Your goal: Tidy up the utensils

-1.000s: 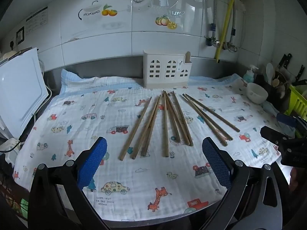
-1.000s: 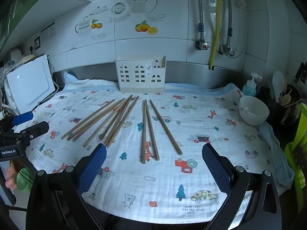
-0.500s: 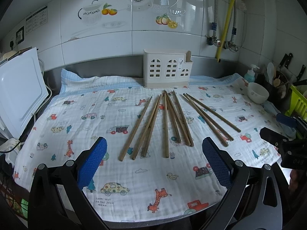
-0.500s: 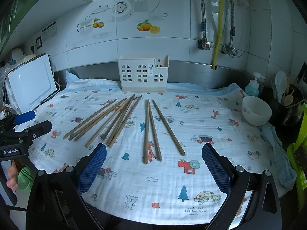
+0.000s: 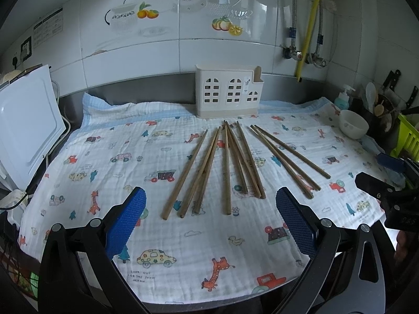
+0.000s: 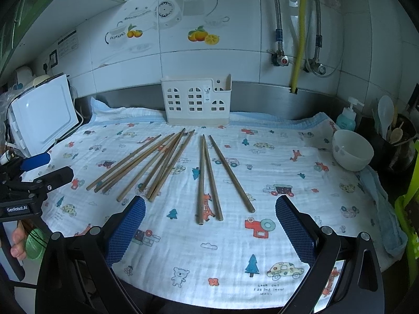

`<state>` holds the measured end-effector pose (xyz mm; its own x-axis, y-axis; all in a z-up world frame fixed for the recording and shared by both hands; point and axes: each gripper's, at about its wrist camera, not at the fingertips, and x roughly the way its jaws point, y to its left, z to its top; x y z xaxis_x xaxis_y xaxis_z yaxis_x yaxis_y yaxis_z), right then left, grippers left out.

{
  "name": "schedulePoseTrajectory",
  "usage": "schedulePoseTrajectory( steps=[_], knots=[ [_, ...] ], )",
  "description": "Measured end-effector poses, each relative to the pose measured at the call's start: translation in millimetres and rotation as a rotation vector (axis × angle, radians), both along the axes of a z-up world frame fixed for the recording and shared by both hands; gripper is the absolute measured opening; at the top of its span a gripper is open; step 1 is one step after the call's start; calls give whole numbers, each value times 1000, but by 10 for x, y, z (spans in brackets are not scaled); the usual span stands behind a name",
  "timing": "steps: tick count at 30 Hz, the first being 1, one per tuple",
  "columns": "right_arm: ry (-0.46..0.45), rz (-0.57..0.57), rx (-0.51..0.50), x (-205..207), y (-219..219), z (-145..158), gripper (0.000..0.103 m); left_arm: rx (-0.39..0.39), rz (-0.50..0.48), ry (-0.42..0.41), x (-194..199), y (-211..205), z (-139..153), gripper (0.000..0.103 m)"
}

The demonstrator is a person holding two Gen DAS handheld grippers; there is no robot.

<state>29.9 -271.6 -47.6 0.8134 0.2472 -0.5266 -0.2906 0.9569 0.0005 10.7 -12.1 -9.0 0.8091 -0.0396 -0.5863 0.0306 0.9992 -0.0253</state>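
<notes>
Left gripper point(image 5: 210, 209) held jaws wide apart, empty, wooden chopsticks point(image 5: 227, 167) lay fanned on printed cloth point(image 5: 110, 141) before white slotted holder point(image 5: 226, 95), contents not visible, white bowl point(image 6: 352, 149) at right, interior unseen, right gripper point(image 6: 210, 218) likewise spread, empty.

i see a glossy white tiled wall point(image 6: 209, 60) at the far side, printed with teapots and fruit. a yellow pipe point(image 6: 301, 26) and braided steel hoses point(image 6: 277, 5) run down it on the right. a grey steel backsplash point(image 6: 275, 96) lines its base; daylight glares off the tiles.
</notes>
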Motion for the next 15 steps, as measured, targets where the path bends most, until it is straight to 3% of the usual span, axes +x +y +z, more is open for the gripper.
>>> schedulePoseTrajectory(
  steps=[15],
  knots=[
    [18,2,4,73,-18,-50,96,-6,10,19,91,33,-56,98]
  ],
)
